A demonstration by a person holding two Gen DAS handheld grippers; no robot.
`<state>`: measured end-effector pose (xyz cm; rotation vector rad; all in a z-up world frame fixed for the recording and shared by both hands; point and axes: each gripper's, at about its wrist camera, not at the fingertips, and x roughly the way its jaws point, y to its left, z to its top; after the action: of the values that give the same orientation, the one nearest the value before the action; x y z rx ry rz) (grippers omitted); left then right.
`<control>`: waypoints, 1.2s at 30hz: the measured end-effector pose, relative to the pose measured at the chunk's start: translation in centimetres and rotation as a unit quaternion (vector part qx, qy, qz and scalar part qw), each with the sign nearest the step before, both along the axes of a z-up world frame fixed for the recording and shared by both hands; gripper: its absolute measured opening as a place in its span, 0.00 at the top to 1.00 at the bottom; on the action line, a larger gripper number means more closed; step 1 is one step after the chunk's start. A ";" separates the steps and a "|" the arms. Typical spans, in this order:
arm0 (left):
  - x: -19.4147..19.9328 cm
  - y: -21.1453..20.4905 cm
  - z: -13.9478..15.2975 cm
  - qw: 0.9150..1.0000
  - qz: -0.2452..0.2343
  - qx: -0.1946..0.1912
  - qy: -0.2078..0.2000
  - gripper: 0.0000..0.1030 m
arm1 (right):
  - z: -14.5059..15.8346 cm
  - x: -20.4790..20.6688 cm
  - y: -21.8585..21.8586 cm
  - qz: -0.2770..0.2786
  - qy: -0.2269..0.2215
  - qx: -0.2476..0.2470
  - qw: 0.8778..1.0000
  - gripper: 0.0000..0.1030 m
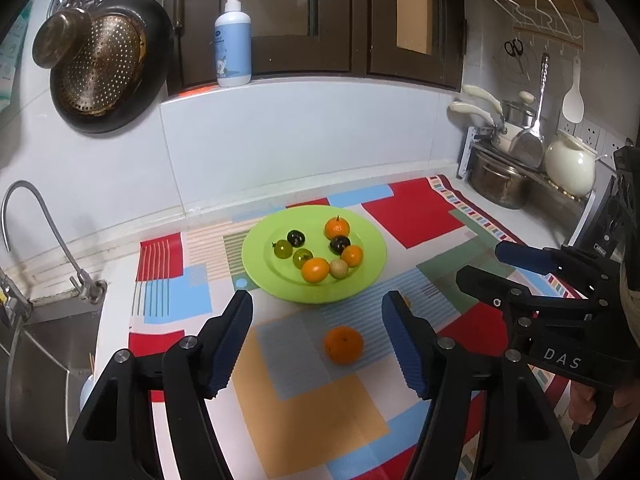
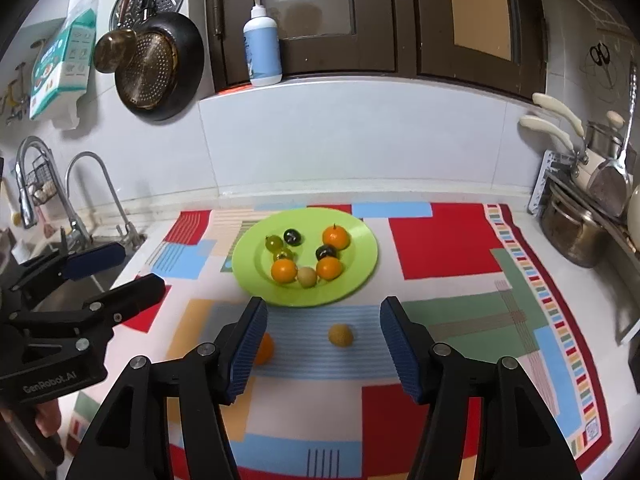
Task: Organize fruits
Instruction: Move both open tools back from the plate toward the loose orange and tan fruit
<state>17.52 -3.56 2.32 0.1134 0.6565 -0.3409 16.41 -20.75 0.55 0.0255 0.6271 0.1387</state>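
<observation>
A green plate [image 1: 372, 276] [image 2: 360, 284] on the patterned mat holds several small fruits: orange, dark and green ones and one tan one. A loose orange [image 1: 343, 344] lies on the mat in front of the plate, between the fingers of my open left gripper [image 1: 318, 336]. In the right wrist view this orange [image 2: 266, 349] is half hidden behind my left finger. A loose tan fruit [image 2: 341, 335] lies between the fingers of my open right gripper [image 2: 323, 340]. Each gripper also shows in the other's view: the right one [image 1: 492, 268], the left one [image 2: 120, 276]. Both are empty.
A sink [image 1: 40, 344] with taps [image 2: 96, 192] lies left of the mat. Pots and a white kettle [image 1: 570, 164] stand on a rack at the right. A pan and strainer [image 1: 108, 64] hang on the wall. A pump bottle [image 1: 234, 40] stands on the ledge.
</observation>
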 end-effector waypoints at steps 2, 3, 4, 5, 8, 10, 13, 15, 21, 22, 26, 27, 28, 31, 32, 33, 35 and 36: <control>-0.3 -0.1 -0.3 1.000 -0.002 0.002 0.002 0.34 | -0.3 -0.3 0.0 0.000 0.000 -0.008 1.000 0.42; -0.5 -0.3 -0.4 1.000 -0.002 0.005 0.002 0.33 | -0.4 -0.5 0.0 0.001 0.000 -0.010 1.000 0.42; -0.6 -0.4 -0.6 1.000 -0.002 0.007 0.001 0.32 | -0.6 -0.6 -0.1 0.002 0.002 -0.012 1.000 0.42; -0.9 -0.5 -0.7 1.000 -0.003 0.010 -0.001 0.31 | -0.8 -0.8 -0.2 0.002 0.004 -0.012 1.000 0.42; -1.3 -0.9 -1.3 1.000 -0.011 0.009 0.000 0.28 | -1.4 -1.1 -0.5 0.005 0.012 -0.010 1.000 0.42; -1.7 -1.1 -1.7 1.000 -0.015 0.009 -0.001 0.28 | -1.8 -1.3 -0.7 0.006 0.011 -0.012 1.000 0.42; -2.0 -1.3 -2.4 1.000 -0.018 0.010 0.000 0.28 | -2.3 -1.7 -0.8 0.009 0.010 -0.023 1.000 0.42; -2.2 -1.5 -3.0 1.000 -0.019 0.016 -0.002 0.28 | -2.6 -2.0 -0.8 0.010 0.007 -0.030 0.999 0.42; -2.3 -2.0 -3.9 0.999 -0.018 0.030 -0.020 0.28 | -3.6 -2.0 -0.8 0.022 0.011 -0.047 0.999 0.42; -2.2 -2.2 -4.0 0.999 -0.016 0.035 -0.024 0.28 | -3.8 -1.9 -0.8 0.026 0.012 -0.050 0.998 0.42; -1.8 -2.4 -4.6 0.999 -0.013 0.043 -0.028 0.28 | -4.7 -1.3 -0.6 0.037 0.018 -0.059 0.997 0.42; -1.6 -2.5 -4.8 0.999 -0.013 0.043 -0.026 0.28 | -4.9 -1.1 -0.6 0.039 0.020 -0.059 0.997 0.42; -1.4 -2.6 -5.1 0.999 -0.012 0.044 -0.022 0.28 | -5.0 -0.9 -0.6 0.041 0.023 -0.059 0.997 0.42; -0.6 -2.8 -5.9 0.999 -0.012 0.046 -0.011 0.28 | -5.6 -0.3 -0.7 0.047 0.029 -0.062 0.997 0.42; -0.4 -2.9 -6.1 0.999 -0.013 0.047 -0.008 0.28 | -5.8 -0.1 -0.7 0.050 0.030 -0.064 0.996 0.42; -0.3 -3.0 -6.4 0.999 -0.013 0.049 -0.005 0.28 | -6.0 0.2 -0.7 0.052 0.032 -0.068 0.996 0.42; 0.3 -3.2 -7.0 0.999 -0.015 0.052 0.004 0.28 | -6.4 0.7 -0.6 0.058 0.033 -0.075 0.995 0.42; 0.6 -3.3 -7.3 0.998 -0.016 0.053 0.008 0.28 | -6.6 1.0 -0.5 0.061 0.035 -0.079 0.994 0.42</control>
<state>18.07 -6.87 -4.96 0.2232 0.6901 -0.3380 17.38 -21.28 -6.02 -0.1605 0.7091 0.2062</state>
